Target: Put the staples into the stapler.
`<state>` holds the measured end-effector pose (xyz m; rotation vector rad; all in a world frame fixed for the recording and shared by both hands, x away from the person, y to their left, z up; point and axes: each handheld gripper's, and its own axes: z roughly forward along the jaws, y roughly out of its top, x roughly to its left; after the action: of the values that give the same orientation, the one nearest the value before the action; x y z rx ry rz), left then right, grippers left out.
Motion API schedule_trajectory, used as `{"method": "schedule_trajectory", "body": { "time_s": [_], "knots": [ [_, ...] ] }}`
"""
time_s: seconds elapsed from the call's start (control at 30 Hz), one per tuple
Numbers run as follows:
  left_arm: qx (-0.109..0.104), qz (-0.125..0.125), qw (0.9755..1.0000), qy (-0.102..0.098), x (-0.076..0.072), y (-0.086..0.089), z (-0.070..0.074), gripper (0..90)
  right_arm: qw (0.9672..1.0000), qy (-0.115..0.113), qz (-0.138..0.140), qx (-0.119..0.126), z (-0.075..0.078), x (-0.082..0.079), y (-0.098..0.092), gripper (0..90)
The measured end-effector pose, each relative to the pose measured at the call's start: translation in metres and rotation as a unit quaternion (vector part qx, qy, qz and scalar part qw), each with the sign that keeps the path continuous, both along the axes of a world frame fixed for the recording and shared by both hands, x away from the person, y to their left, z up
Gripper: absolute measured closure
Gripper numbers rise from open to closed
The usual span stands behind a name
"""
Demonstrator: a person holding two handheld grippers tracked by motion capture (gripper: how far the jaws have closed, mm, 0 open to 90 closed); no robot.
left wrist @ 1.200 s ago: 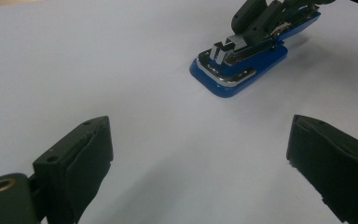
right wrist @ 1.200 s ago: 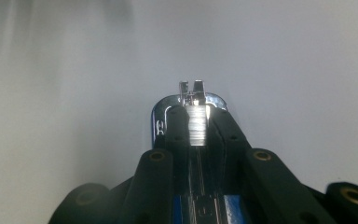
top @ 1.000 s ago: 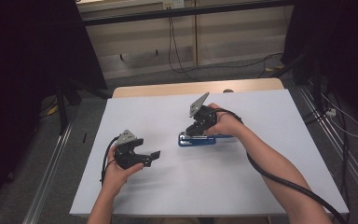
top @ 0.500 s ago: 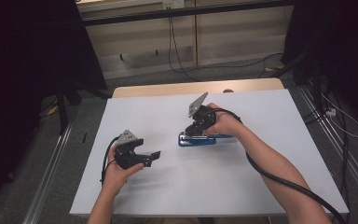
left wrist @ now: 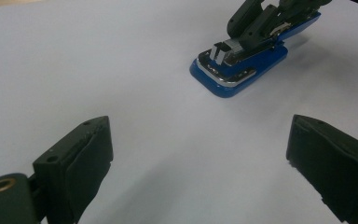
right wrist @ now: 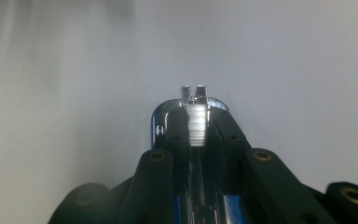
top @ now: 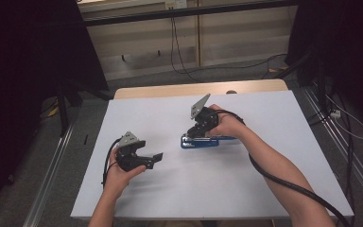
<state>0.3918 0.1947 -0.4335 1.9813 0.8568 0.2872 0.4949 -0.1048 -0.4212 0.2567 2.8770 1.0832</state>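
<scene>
A blue stapler (top: pixel 212 142) with a chrome nose lies flat near the middle of the white table (top: pixel 264 189). My right gripper (top: pixel 196 131) comes down on it from above and is shut on the stapler's metal top arm (right wrist: pixel 195 119), with a jaw on either side. The left gripper view has the stapler (left wrist: pixel 240 70) at the upper right with the right gripper (left wrist: pixel 256 23) clamped on it. My left gripper (top: pixel 155 160) sits low over the table's left part, open and holding nothing, its jaws pointing toward the stapler. Its two pads (left wrist: pixel 84 158) stand wide apart.
A bare wooden strip (top: pixel 179 90) runs along the table's far edge. The right gripper's thick black cable (top: pixel 288 184) trails along the forearm to the front edge. Metal rails (top: pixel 52 161) flank the table, and cables lie on the floor (top: pixel 184 66) behind it.
</scene>
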Motion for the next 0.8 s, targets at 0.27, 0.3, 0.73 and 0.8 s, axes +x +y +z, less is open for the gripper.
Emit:
{"method": "schedule_trajectory", "body": {
  "time_s": [0.27, 0.3, 0.73, 0.8],
  "knots": [
    [-0.003, 0.002, 1.0000, -0.001, 0.0007, 0.0011, -0.0001, 7.4, 1.0000, 0.002, 0.005, 0.000, 0.0000, 0.0011, 0.0014, 79.1],
    [-0.004, 0.002, 1.0000, 0.000, 0.0008, 0.0013, -0.0001, 7.4, 1.0000, 0.002, 0.005, 0.000, -0.0002, 0.0014, 0.0013, 79.0],
    [-0.005, 0.003, 1.0000, 0.003, 0.0012, 0.0011, -0.0005, 7.5, 0.9999, 0.001, 0.012, -0.004, 0.0002, 0.0029, 0.0042, 79.0],
    [-0.006, 0.004, 1.0000, 0.003, 0.0013, 0.0010, -0.0006, 7.5, 0.9999, 0.001, 0.012, -0.004, 0.0001, 0.0031, 0.0043, 79.0]
  ]
}}
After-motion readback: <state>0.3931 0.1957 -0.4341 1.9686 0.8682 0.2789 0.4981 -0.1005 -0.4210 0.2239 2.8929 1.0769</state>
